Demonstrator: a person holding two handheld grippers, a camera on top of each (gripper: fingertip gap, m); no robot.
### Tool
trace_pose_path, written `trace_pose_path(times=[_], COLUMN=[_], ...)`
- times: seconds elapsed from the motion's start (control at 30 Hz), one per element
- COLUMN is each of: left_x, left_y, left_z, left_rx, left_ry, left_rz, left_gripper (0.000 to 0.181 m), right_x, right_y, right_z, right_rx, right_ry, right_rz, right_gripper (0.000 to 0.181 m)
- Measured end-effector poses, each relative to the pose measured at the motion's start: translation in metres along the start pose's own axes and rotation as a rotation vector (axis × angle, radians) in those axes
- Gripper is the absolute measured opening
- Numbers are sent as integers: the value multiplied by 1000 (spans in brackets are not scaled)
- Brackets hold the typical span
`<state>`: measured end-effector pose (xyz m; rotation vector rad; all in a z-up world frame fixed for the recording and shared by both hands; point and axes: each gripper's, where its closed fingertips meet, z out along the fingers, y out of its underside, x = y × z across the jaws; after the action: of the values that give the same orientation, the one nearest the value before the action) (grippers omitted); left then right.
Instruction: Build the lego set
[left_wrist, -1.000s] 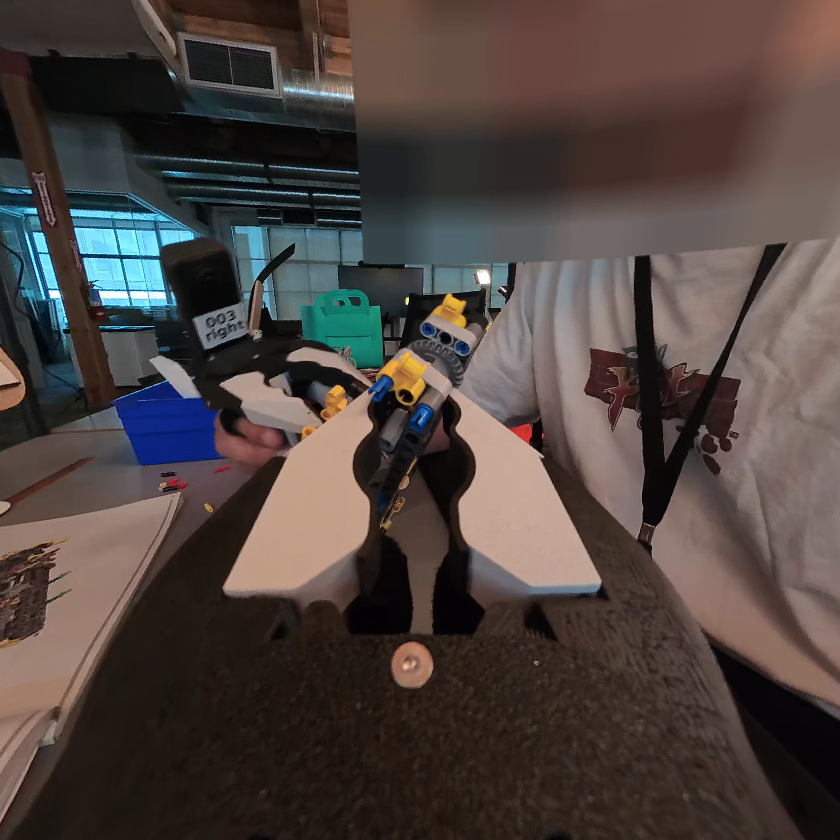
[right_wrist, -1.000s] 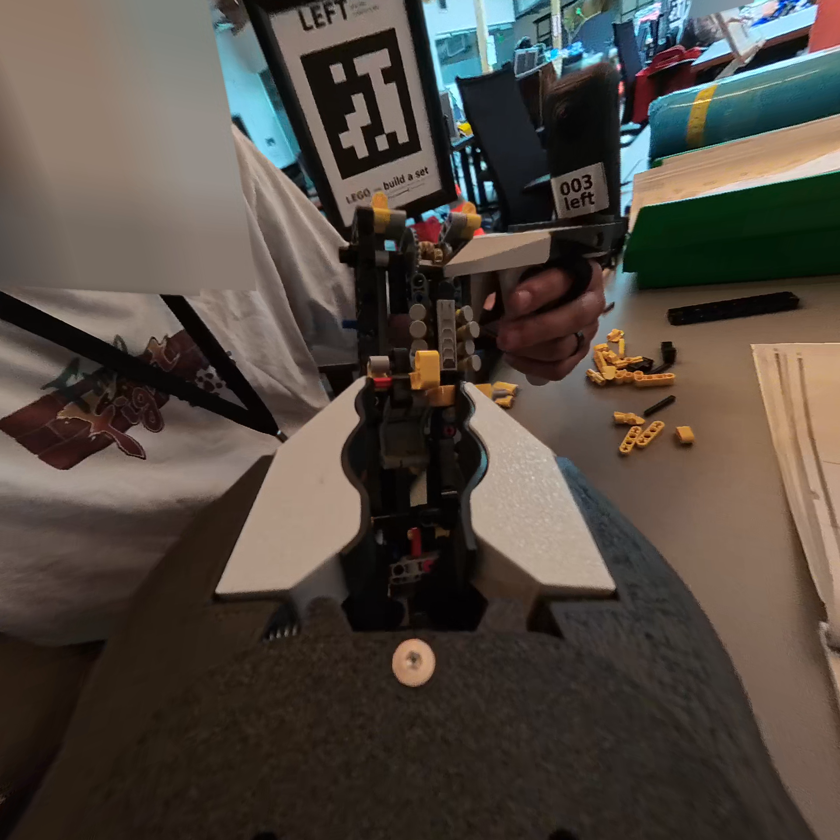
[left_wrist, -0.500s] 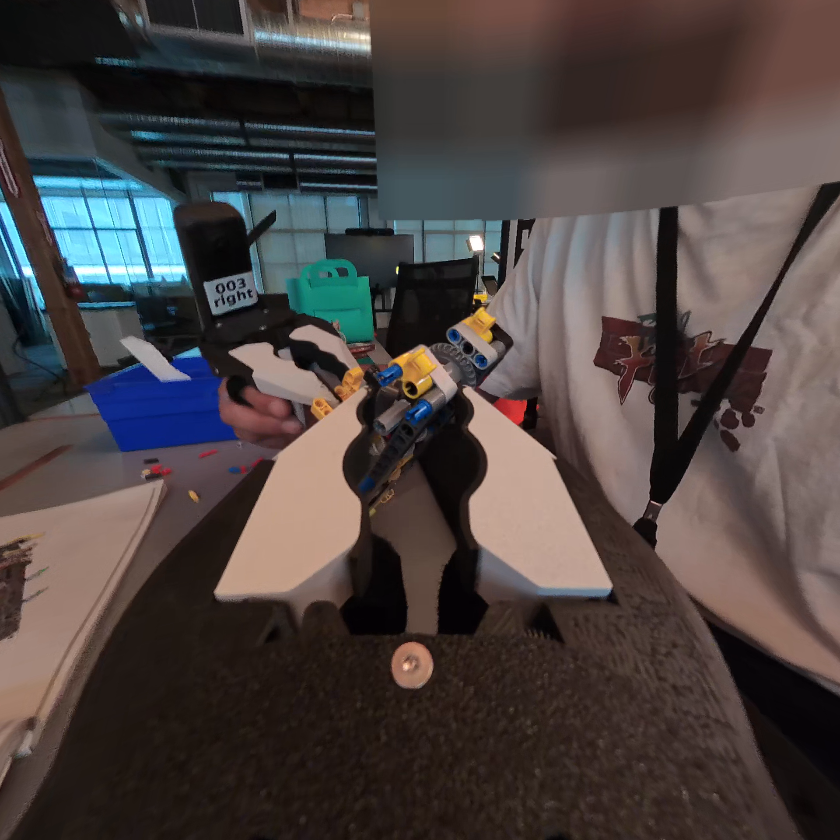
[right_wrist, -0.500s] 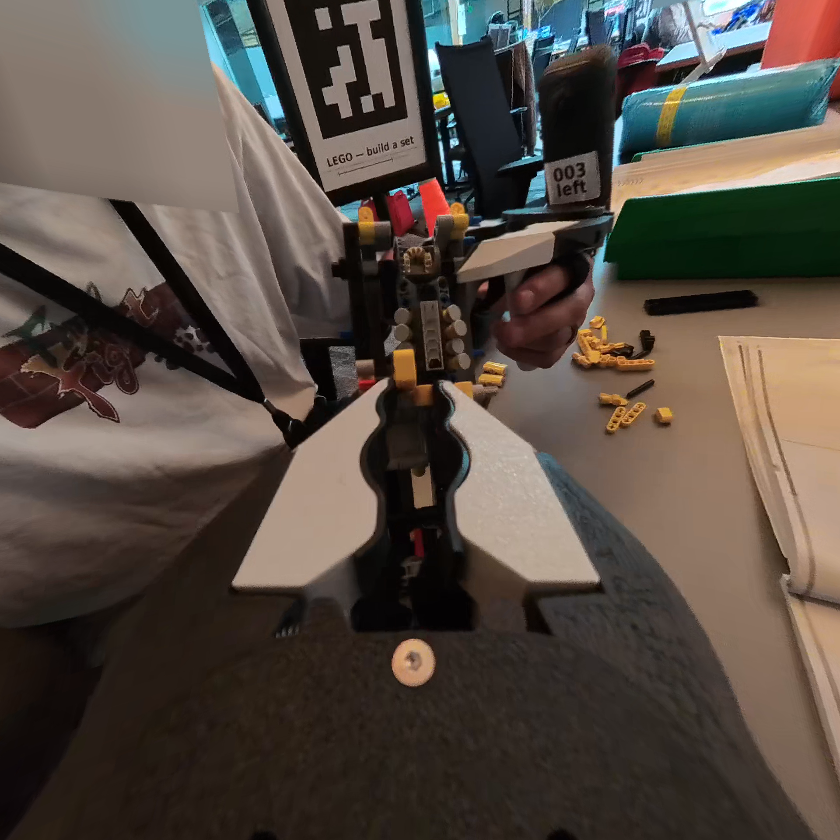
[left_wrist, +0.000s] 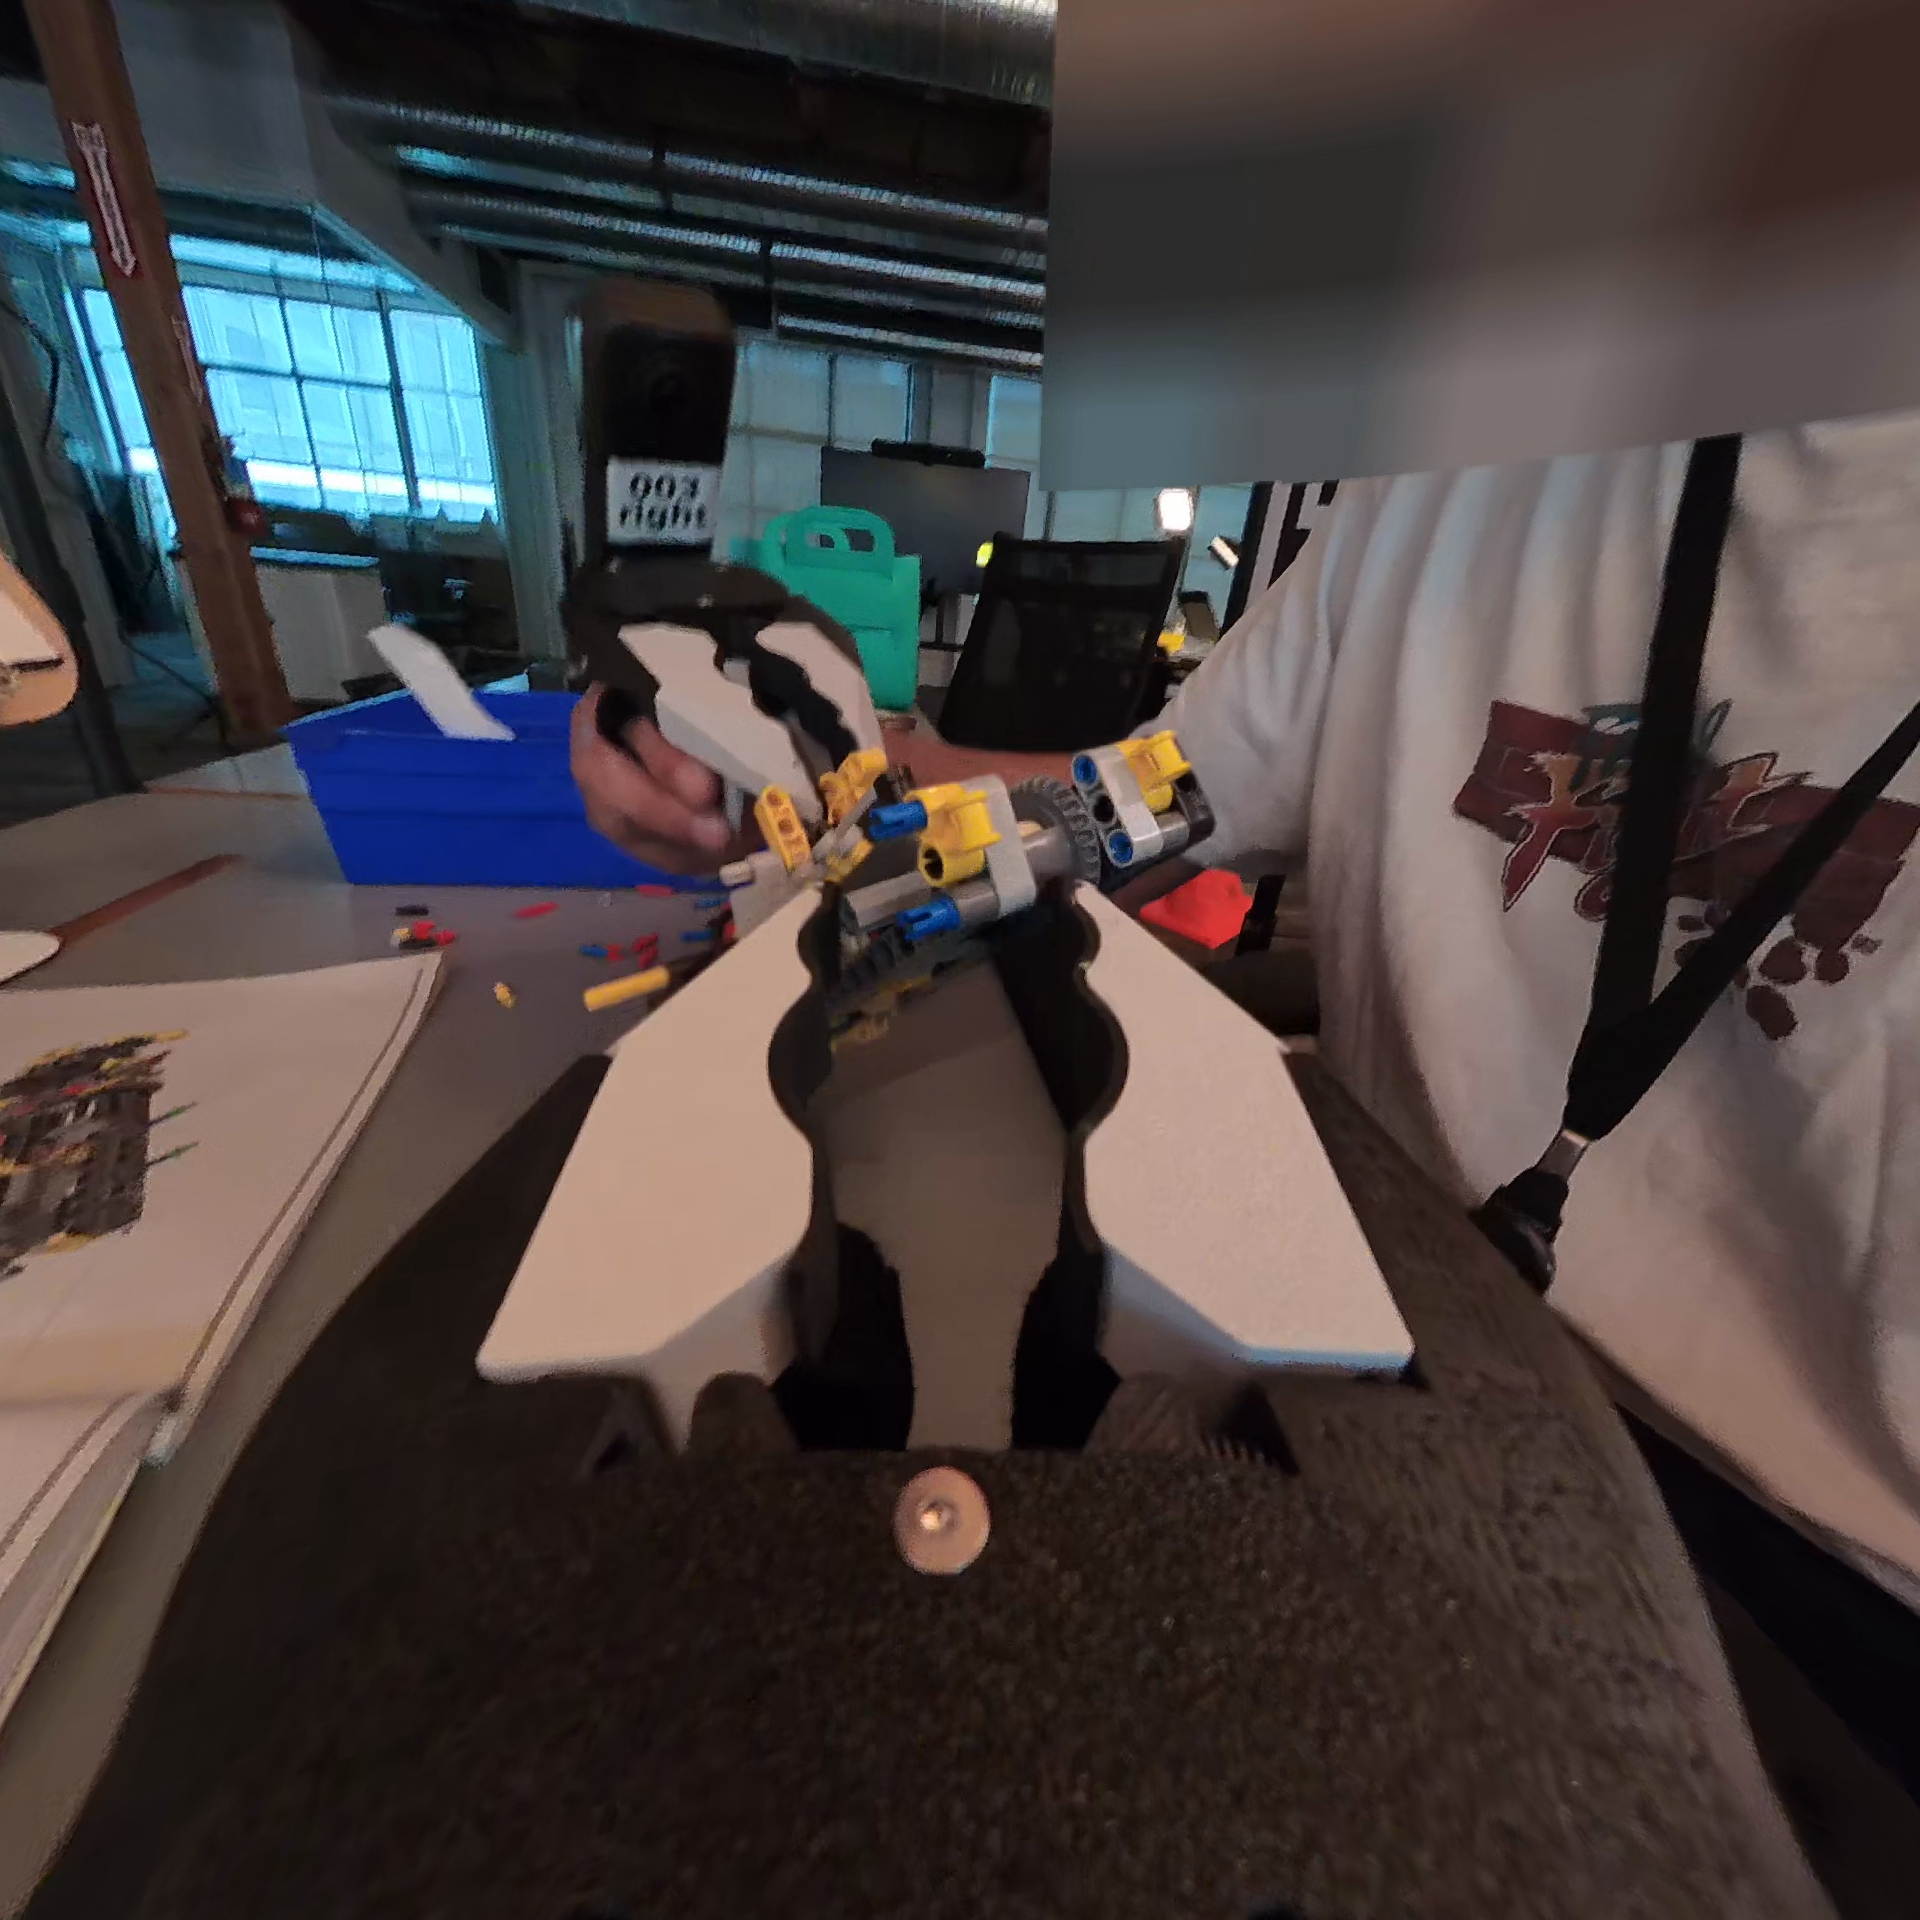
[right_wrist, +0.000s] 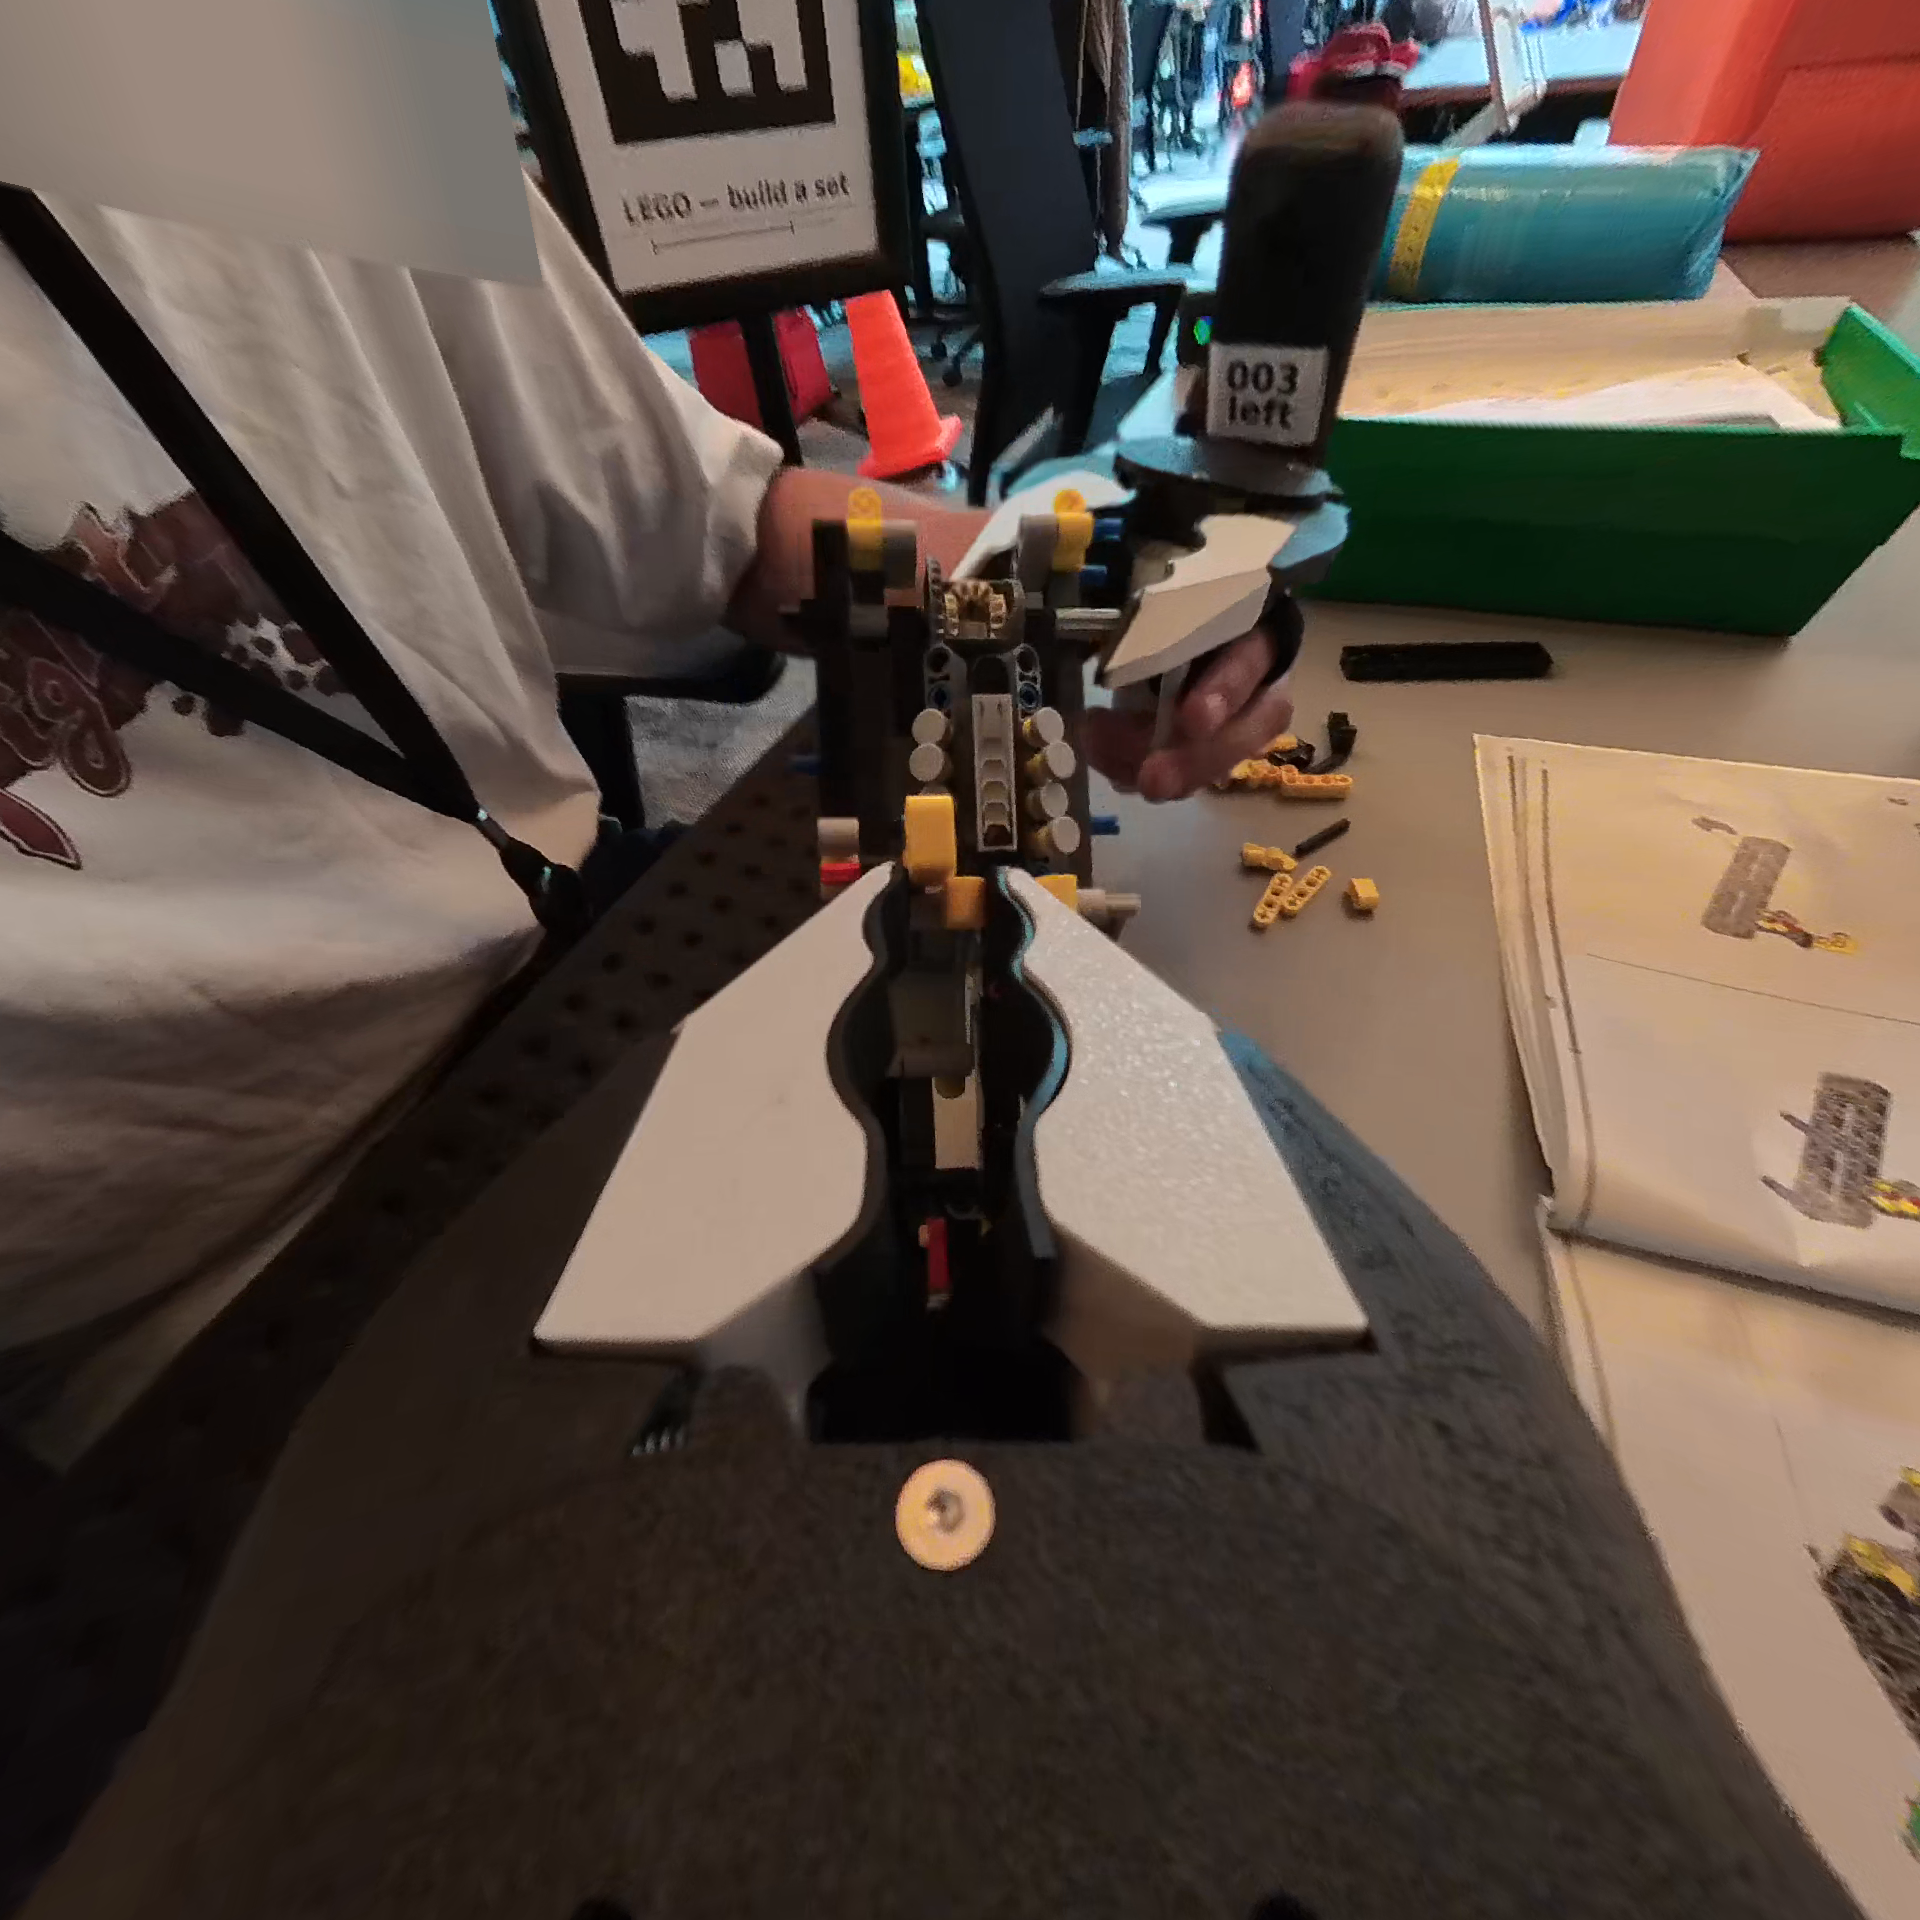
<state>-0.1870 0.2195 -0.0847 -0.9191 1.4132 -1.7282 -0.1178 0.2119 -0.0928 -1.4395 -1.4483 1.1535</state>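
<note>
Lego assembly (right_wrist: 977, 748) clamped between both grippers: right gripper (right_wrist: 951, 904) grips its base, left gripper (left_wrist: 935, 925) its geared end.

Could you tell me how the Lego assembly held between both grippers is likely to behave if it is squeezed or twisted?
The Lego assembly probably stays stiff along its black frame. Its protruding yellow and blue connectors might pop off under twisting. Narrow and tall, it would likely tip if stood upright.

The lego assembly (right_wrist: 971, 748) stands between both grippers; loose pieces (right_wrist: 1299, 883) lie right of it, the instruction booklet (right_wrist: 1704, 997) farther right.
</note>
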Motion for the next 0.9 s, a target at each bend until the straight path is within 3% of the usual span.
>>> trace_pose_path(times=[0.23, 0.37, 0.43, 0.67, 0.77, 0.9], left_x=[-22, -59, -77, -71, -60, -62], left_y=[45, 65, 61, 58, 71, 81], left_z=[-32, -62, -70, -35, -15, -4], left_rx=[-267, -433, -415, -392, -444, -496], left_ry=[-76, -304, -398, -387, -334, -353], left_rz=[-104, -70, -88, -14, -4, 6], left_gripper=[42, 41, 40, 40, 40, 38], right_x=[21, 29, 34, 43, 47, 36], right_y=[21, 41, 53, 89, 88, 85], right_z=[0, 7, 13, 25, 28, 21], right_rx=[-246, -421, -514, -686, -610, -484], right_ry=[94, 116, 132, 171, 218, 260], right_rz=[-29, -48, -60, -65, -27, 79], right_gripper=[13, 13, 13, 14, 15, 47])
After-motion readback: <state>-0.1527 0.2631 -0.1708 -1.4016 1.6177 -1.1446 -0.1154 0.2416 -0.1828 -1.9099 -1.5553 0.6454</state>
